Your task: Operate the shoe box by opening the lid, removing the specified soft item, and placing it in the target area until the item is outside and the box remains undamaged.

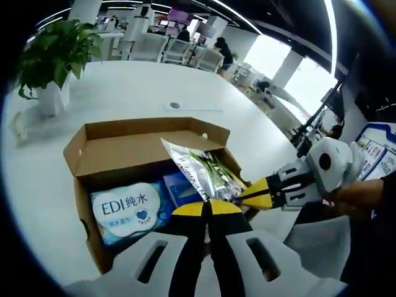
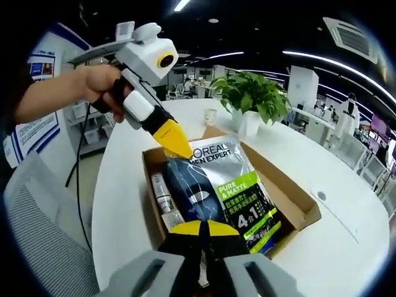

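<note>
My right tongs (image 2: 199, 228), low centre of frame, pinch the sachet (image 2: 238, 192) at its bottom edge; left tongs (image 2: 175, 143) pinch its top corner, so it hangs clear above the open shoe box (image 2: 297, 204). Wipes pack (image 1: 127, 210) inside; plant (image 1: 55, 52) upper left on the surface (image 1: 136, 86), unobstructing.

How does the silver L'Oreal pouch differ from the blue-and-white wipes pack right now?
The silver pouch is lifted, tilted above the box, pinched by both the left gripper and right gripper; the wipes pack lies flat inside, untouched. The pouch is glossy silver with green and black print; the pack is pale blue and white. Both are soft packets from the same open cardboard box.
</note>
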